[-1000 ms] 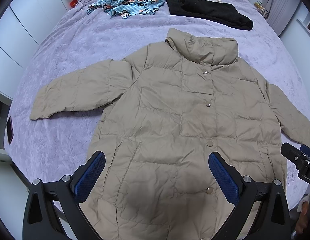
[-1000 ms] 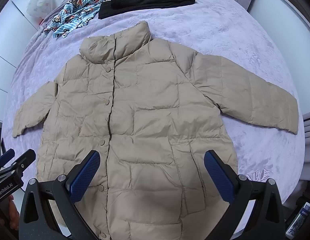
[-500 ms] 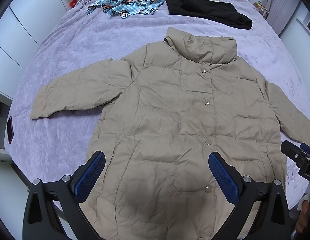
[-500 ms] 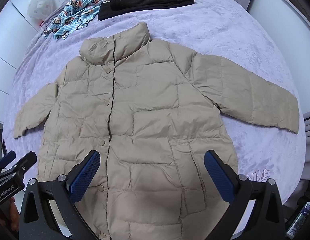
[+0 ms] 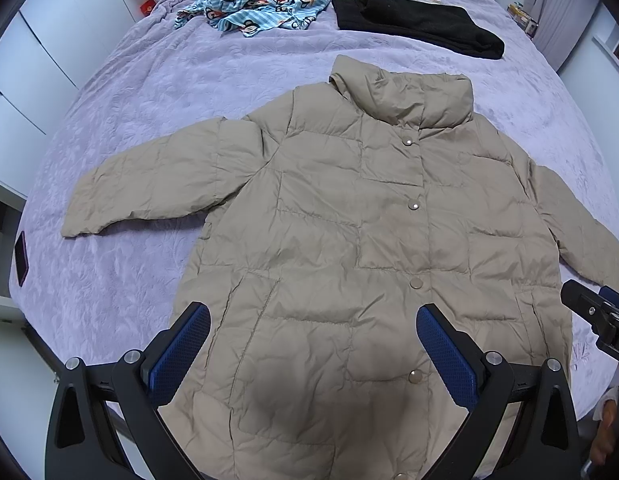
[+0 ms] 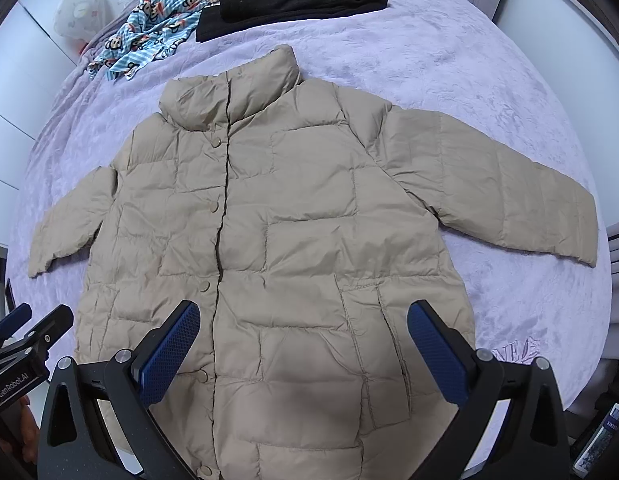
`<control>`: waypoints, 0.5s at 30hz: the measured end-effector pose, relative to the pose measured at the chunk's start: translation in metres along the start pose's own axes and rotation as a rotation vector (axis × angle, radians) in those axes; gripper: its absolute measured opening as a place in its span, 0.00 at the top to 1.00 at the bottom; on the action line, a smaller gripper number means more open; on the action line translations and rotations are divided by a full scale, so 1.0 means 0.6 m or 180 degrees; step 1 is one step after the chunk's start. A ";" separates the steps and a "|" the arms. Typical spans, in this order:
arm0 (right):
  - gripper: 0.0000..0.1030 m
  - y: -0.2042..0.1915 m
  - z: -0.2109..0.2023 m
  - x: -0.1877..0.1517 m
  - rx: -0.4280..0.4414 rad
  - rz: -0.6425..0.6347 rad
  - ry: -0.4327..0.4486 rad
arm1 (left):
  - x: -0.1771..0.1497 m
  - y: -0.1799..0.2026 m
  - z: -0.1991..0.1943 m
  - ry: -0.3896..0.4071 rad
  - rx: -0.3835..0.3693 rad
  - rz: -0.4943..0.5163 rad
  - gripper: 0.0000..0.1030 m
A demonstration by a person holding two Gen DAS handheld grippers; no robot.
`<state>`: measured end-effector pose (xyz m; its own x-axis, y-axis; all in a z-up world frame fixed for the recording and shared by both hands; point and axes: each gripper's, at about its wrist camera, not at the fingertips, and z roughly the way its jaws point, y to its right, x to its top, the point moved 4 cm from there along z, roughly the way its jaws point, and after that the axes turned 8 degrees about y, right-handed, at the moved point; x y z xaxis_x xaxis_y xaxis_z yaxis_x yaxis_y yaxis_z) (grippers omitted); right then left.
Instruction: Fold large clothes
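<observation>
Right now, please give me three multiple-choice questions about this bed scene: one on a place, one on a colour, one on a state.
1. Where does the black garment lie?
A. beyond the jacket's collar
B. on the jacket's left sleeve
C. under the hem

2. What colour is the puffer jacket?
A. navy
B. beige
C. red

3. How do the fingers of the left gripper stand?
A. shut on the hem
B. shut on a sleeve
C. wide open, holding nothing

Answers: 1 A, it rests on the purple bedspread past the collar; 2 B, the whole fabric is beige; 3 C, the blue pads stand far apart above the jacket.
</observation>
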<state>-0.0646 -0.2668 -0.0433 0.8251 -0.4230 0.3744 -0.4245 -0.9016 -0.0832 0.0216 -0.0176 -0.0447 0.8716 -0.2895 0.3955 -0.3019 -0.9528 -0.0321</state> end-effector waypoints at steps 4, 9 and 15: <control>0.00 0.001 0.000 -0.001 0.0000 -0.0003 0.0001 | 0.001 0.001 0.000 0.0000 0.0001 0.0003 0.00; 0.00 0.001 0.000 0.000 0.0004 0.0001 -0.0002 | 0.000 0.002 -0.002 -0.0009 0.0005 -0.0006 0.00; 0.00 0.001 0.001 0.000 0.0007 0.0001 0.0000 | -0.001 0.002 -0.004 -0.0011 0.0007 -0.0005 0.00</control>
<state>-0.0647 -0.2674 -0.0438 0.8250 -0.4233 0.3745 -0.4239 -0.9017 -0.0853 0.0200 -0.0183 -0.0428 0.8735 -0.2884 0.3923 -0.2998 -0.9534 -0.0335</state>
